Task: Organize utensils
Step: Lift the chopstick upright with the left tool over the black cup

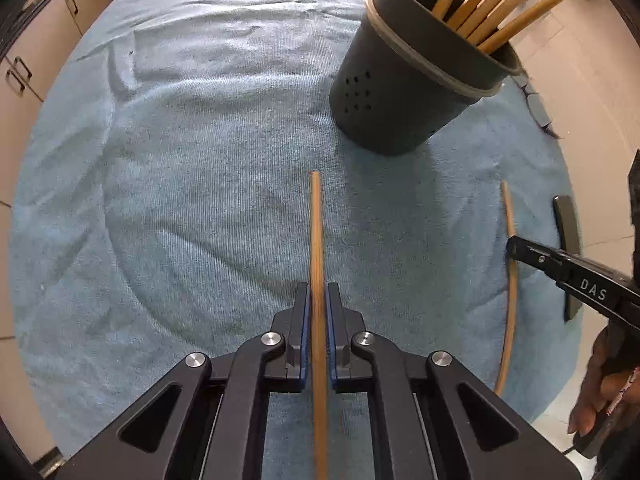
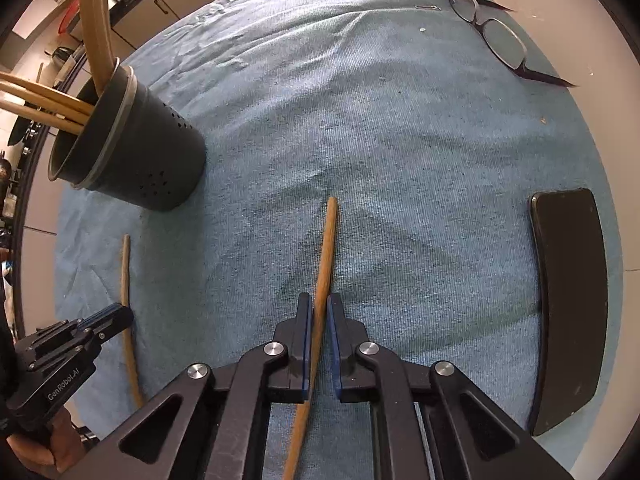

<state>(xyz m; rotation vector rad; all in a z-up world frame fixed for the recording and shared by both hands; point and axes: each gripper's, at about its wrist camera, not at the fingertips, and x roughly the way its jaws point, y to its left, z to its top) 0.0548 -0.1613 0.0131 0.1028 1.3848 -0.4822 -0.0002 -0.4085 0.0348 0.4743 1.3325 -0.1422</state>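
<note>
Two chopsticks, each clamped in one gripper (image 1: 318, 300) (image 2: 319, 312); glasses (image 2: 496, 36) only in right view.

Two slim wooden chopsticks lying flat and roughly parallel on a blue towel, left chopstick (image 1: 316, 240) and right chopstick (image 2: 326, 248) well apart, dark perforated utensil holder (image 1: 384, 100) upright beyond them, farther back, holding several more wooden sticks (image 1: 496, 4) leaning outward.

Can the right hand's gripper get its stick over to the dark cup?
Probably yes. The right gripper is shut on a stick, and only bare blue towel lies between it and the cup, whose top has room.
</note>
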